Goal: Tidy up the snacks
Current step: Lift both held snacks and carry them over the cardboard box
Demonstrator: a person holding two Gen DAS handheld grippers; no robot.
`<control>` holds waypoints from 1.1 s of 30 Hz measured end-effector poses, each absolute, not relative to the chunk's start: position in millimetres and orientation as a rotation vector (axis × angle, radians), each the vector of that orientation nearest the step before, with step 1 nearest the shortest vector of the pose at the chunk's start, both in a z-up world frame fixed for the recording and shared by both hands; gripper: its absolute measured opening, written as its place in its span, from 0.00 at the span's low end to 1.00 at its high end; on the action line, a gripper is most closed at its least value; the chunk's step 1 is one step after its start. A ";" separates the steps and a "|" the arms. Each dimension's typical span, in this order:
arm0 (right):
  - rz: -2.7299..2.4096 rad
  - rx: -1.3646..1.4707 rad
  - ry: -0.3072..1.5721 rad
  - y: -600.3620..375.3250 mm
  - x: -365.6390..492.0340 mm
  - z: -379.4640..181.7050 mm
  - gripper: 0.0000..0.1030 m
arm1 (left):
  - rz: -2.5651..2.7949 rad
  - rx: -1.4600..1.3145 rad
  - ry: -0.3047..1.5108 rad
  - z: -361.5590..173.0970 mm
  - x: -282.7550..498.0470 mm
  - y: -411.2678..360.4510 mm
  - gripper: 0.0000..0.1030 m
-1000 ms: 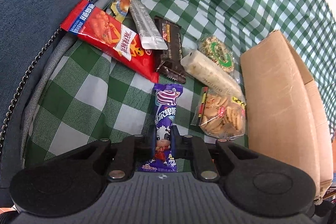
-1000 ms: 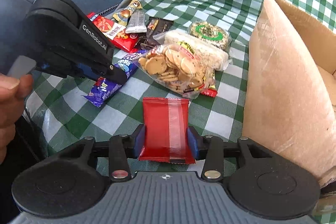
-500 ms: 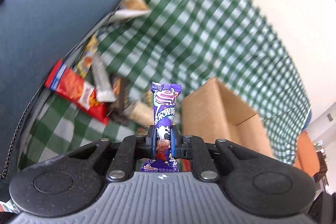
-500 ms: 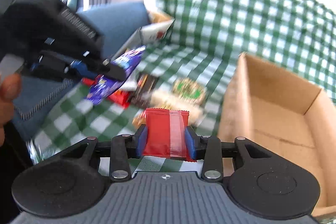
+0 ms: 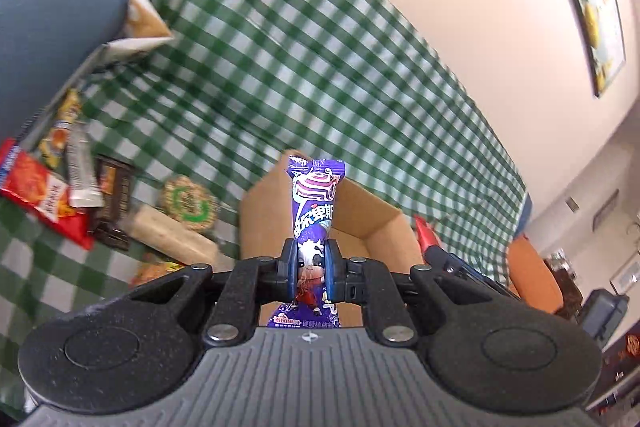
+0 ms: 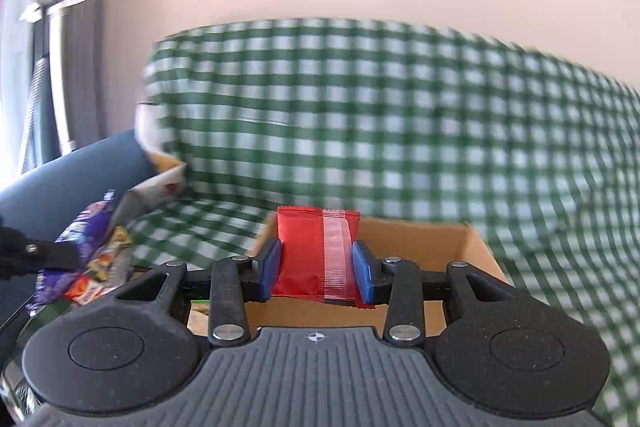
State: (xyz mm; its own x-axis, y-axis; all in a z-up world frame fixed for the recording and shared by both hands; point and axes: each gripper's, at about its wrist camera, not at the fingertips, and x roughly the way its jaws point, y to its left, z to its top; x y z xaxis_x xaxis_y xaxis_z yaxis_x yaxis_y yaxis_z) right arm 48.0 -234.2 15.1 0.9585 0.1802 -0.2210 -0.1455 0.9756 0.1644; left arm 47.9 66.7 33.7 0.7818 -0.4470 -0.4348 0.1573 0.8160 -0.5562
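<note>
Both grippers have risen since a second ago: the snack pile that filled both views then now sits low at the left, and the green checked cloth and pale wall fill the upper half of each frame.

In the left wrist view, the left gripper is clenched on a purple candy packet, which stands upright at the centre of the frame, in front of the open cardboard box. Lying on the cloth at the left edge are a red snack bag, a silver bar, a dark chocolate bar, a round green-labelled packet and a pale long bar.

In the right wrist view, the right gripper grips a red packet between its blue pads, upright at centre frame, directly before the box's opening. The visible inner walls and floor show only bare cardboard; the rest of the interior is hidden behind the gripper.
</note>
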 end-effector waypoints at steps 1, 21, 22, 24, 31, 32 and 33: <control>0.154 0.156 0.224 -236.5 44.7 12.7 0.39 | -0.359 -0.513 0.591 32.0 50.2 58.7 0.14; 0.055 0.100 0.246 -283.6 40.5 -16.1 0.39 | -0.511 -0.360 0.544 17.0 78.5 -31.8 0.14; 0.050 0.099 0.246 -285.1 39.8 -16.4 0.39 | -0.509 -0.362 0.560 13.2 78.2 -32.4 0.14; 0.039 0.095 0.248 -287.8 39.4 -17.7 0.39 | -0.521 -0.363 0.567 8.5 77.9 -33.0 0.14; 0.012 0.105 0.258 -290.8 40.5 -19.6 0.39 | -0.531 -0.344 0.586 -0.9 79.8 -41.8 0.14; 0.010 0.102 0.259 -289.7 40.1 -19.9 0.39 | -0.533 -0.342 0.584 -0.6 79.4 -42.9 0.14; 0.011 0.097 0.259 -288.9 40.1 -20.2 0.39 | -0.535 -0.340 0.582 0.0 78.6 -44.4 0.14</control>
State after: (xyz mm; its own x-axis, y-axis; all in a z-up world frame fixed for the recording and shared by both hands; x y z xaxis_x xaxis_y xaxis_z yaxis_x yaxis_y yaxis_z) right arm 40.1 -288.9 -20.2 0.9666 0.0234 -0.2553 0.0015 0.9953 0.0970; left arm 78.6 -44.4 0.0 0.7062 -0.5645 -0.4273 0.3785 0.8111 -0.4460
